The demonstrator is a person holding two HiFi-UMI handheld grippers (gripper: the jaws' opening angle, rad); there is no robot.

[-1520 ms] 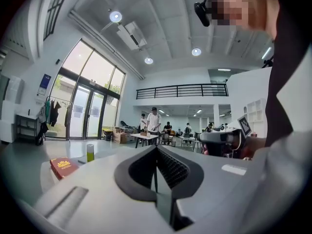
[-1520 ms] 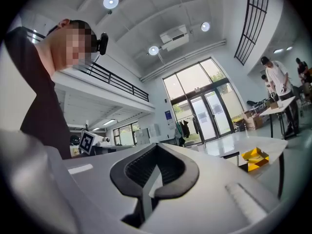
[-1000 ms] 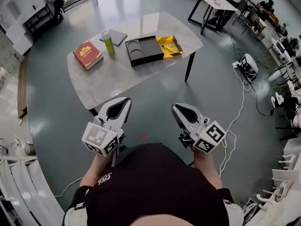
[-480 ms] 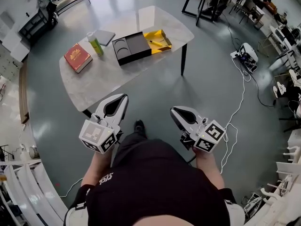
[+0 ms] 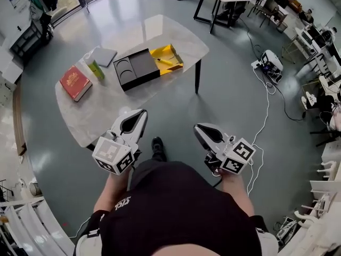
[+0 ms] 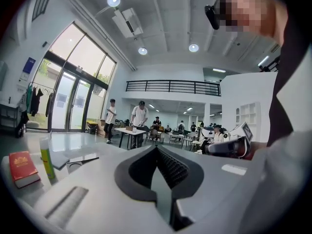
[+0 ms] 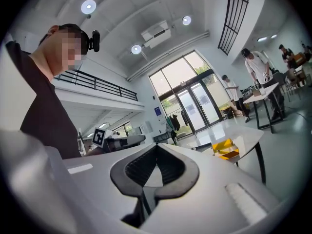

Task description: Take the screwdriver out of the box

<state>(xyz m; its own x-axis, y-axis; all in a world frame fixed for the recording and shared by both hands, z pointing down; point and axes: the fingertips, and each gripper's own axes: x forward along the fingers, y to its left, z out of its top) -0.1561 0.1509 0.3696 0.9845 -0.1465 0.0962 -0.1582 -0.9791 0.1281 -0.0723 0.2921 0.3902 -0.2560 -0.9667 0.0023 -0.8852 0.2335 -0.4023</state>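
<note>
The open box (image 5: 137,69) lies on the pale table (image 5: 109,108), black with a yellow inner section (image 5: 168,54). In that section rests the yellow-handled screwdriver (image 5: 164,62). My left gripper (image 5: 142,112) and right gripper (image 5: 196,127) are held in front of my body over the floor, well short of the box. Both are shut and hold nothing. The left gripper view looks past its closed jaws (image 6: 156,148) over the tabletop. Beyond the right gripper's closed jaws (image 7: 157,146) I see the yellow box section (image 7: 225,149).
A red book (image 5: 75,82), a green bottle (image 5: 95,68) and a grey pad (image 5: 105,56) share the table's left half. Cables and a device (image 5: 268,63) lie on the floor to the right. Other tables and people are at the back.
The table has slid left and a little lower in the head view as I walk, and a shoe has stepped into sight. Both grippers stay shut and empty.
</note>
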